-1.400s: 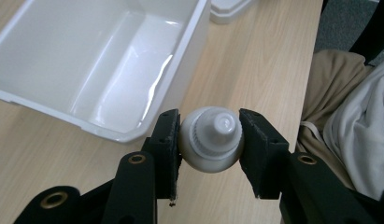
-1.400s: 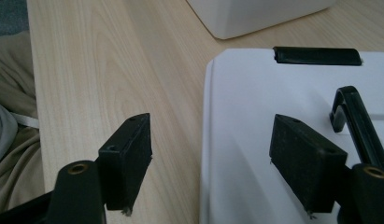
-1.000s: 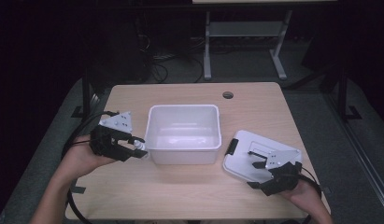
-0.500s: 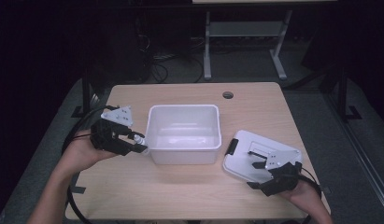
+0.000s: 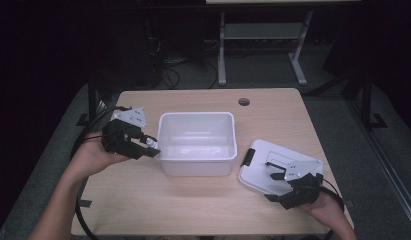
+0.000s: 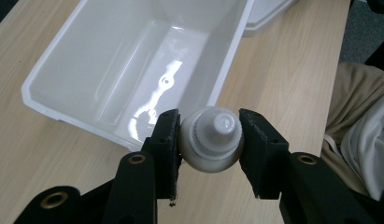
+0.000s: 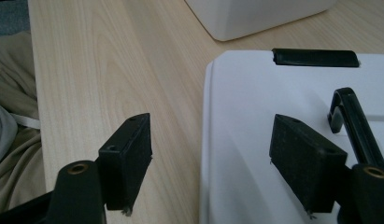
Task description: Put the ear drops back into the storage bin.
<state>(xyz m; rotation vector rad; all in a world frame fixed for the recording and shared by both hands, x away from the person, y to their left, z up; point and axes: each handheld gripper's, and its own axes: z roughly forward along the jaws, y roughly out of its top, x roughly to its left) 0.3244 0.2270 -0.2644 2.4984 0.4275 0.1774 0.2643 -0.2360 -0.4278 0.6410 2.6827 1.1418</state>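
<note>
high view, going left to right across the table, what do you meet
left claw shut on a small white round-capped plastic bottle → open white rectangular plastic tub → flat white plastic lid with black latches → right claw, jaws open over that lid

A white bottle is seen between black fingers. A glossy white bin and a white lid with black latches are set on a light wood-grain tabletop.
</note>
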